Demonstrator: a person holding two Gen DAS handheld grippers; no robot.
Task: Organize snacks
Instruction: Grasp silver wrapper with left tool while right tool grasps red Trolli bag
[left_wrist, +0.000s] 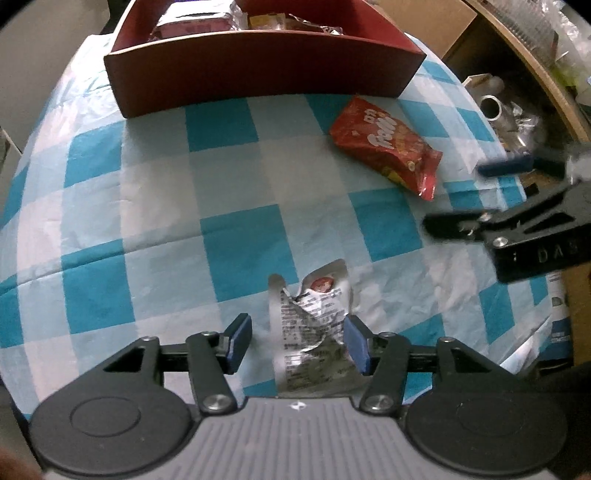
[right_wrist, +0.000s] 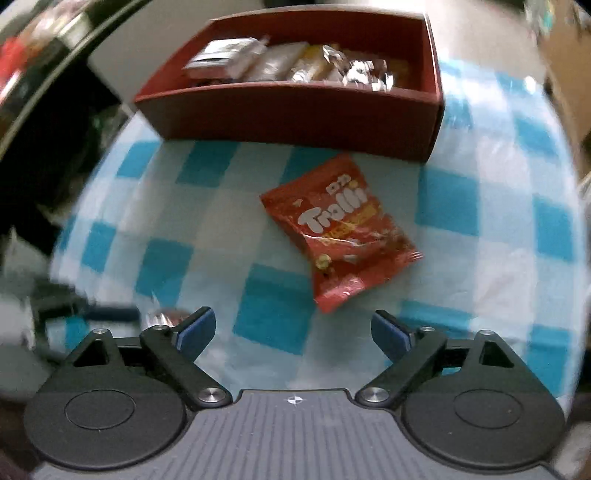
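Silver packet (left_wrist: 314, 332) on blue-checked tablecloth (left_wrist: 147, 206), red box (left_wrist: 258, 77) behind.

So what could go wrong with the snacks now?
1. The crinkled silver packet lies between the left gripper's pads; only one pad seems to touch it, so a pinch now might just slide or crumple it.
2. The right gripper is wide open just short of the red Trolli bag; the bag lies slanted, so the pads might catch only a corner.
3. The red box already looks crowded with packets, so another could end up lying on top.
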